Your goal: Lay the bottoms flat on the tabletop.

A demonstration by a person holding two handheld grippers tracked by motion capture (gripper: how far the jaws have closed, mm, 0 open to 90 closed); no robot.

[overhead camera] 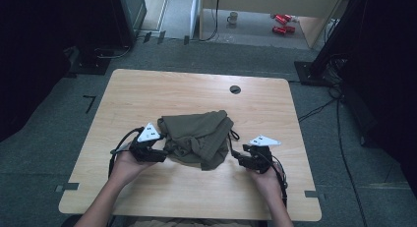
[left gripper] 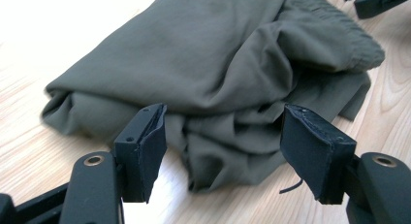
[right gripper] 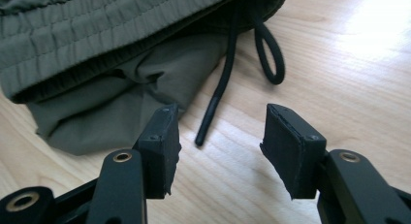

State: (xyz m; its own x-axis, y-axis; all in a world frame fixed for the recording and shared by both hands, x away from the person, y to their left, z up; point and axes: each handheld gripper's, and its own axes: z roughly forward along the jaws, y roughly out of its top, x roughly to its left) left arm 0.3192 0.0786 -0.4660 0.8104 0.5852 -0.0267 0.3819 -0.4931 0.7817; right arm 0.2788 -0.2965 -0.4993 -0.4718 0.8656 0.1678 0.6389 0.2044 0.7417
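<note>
**Status: garment bundled on worktop, no grasp established**

The olive-green garment (overhead camera: 199, 137) lies in a loose, crumpled heap near the middle of the worktop (overhead camera: 147, 89), toward the person's side. It appears to be a pair of shorts or trousers: the right gripper view shows a gathered elastic waistband (right gripper: 97, 35) and a black drawstring (right gripper: 220, 95) trailing from it onto the bare wood, with one looped end and one free end.

The left hand-held gripper (overhead camera: 156, 153) rests at the left edge of the heap. In the left gripper view its jaws stand wide apart, with folds of the fabric (left gripper: 218, 136) lying just ahead of and between them; nothing is clamped.

The right hand-held gripper (overhead camera: 246, 160) sits just beside the right edge of the heap. Its jaws are likewise spread, and the free drawstring end lies on the worktop in front of the gap, not gripped.

Assessment of progress: the work is judged to be at an early stage. The garment is neither spread flat nor neatly folded, and its layers overlap irregularly. Remaining steps would include closing each hand-held gripper on an edge, then drawing the fabric out or arranging it.
</note>
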